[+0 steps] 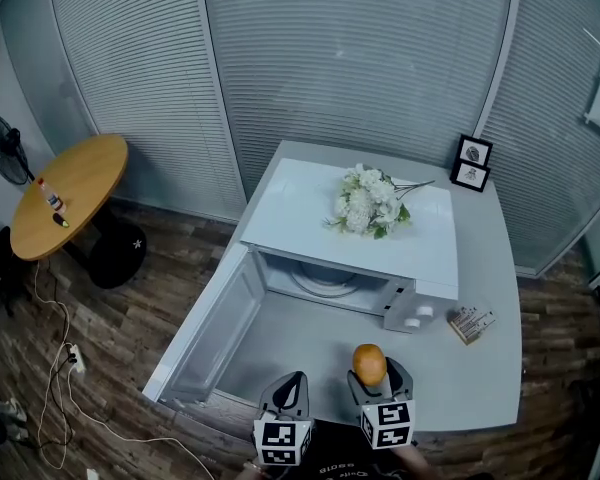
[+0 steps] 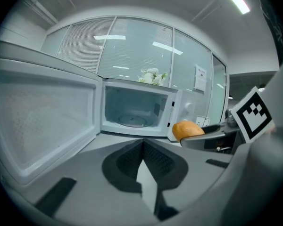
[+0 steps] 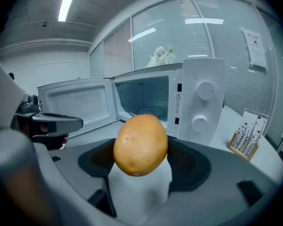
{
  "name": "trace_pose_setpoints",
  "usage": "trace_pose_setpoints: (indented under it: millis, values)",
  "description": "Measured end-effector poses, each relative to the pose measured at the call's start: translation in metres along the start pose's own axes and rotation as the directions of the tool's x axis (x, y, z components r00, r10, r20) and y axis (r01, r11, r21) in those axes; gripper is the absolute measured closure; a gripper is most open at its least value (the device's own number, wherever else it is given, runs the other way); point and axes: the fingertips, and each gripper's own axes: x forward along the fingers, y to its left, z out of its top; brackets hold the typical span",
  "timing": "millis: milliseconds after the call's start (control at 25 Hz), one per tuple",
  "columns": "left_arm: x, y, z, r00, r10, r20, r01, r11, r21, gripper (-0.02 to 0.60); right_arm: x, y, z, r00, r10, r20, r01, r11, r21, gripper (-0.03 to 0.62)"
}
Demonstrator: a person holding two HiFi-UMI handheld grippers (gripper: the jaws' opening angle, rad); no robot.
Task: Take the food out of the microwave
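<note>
Near the front edge of the table (image 1: 480, 378), well clear of the open microwave (image 1: 290, 218), a potato (image 3: 140, 144) is pinched by the right gripper (image 1: 377, 376); the left gripper (image 2: 142, 147) is closed up, empty. Round and smooth, so it could easily be squeezed out and rolled onto the floor (image 1: 130, 298).

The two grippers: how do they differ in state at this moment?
The left gripper is shut on nothing, jaws touching; the right gripper is shut on the food, which holds its jaws apart. The left gripper faces into the open microwave; the right gripper faces more toward its dial panel. Both are in front of the open microwave.
</note>
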Motion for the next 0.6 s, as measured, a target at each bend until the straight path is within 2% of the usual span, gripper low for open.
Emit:
trace_pose_setpoints:
  millis: [600]
  values:
    - [0.0096,0.0078,0.0062,1.000,0.012,0.010,-0.011,1.000,-0.010,0.574,0.0048,-0.0014,0.0052,1.000,0.007,-0.003,-0.007,0.999,-0.047,0.260]
